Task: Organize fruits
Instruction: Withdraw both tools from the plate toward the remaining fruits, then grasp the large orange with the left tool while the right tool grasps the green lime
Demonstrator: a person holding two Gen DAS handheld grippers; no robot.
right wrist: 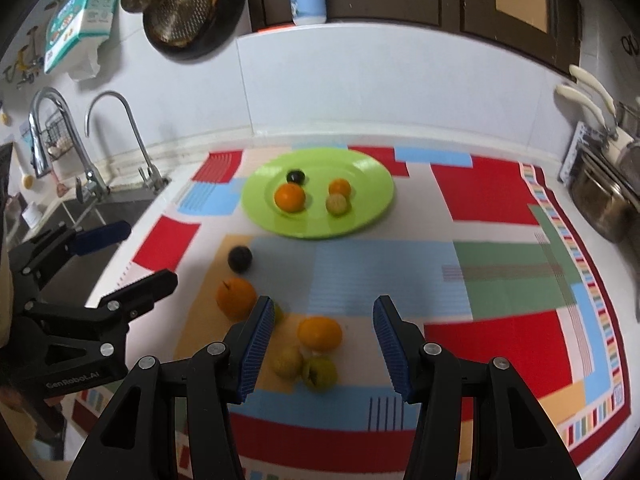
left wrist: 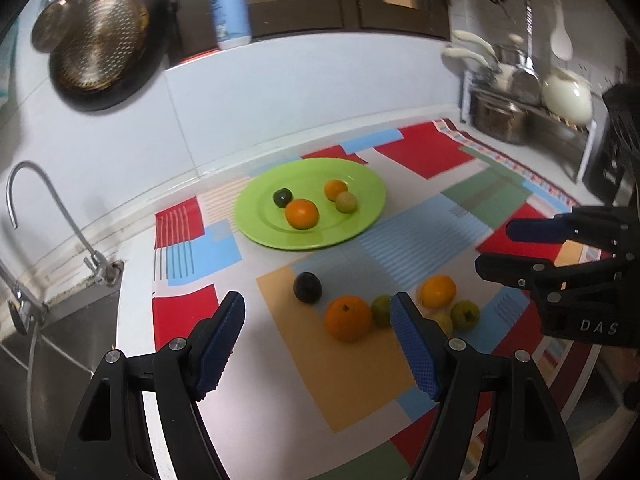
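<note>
Fruits loose on bench [right wrist: 400, 272], tightly clustered: right gripper [right wrist: 320, 344] and left gripper [left wrist: 320, 336], both released, risk nudging neighbours and rolling them off before reaching plate [right wrist: 372, 196].

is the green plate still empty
No, the green plate already holds four fruits: a dark one, two oranges and a yellowish-green one.

A green fruit [right wrist: 277, 312] hides mostly behind the right tongs' left finger [right wrist: 256, 348]; the loose fruits ahead are blurred.
</note>
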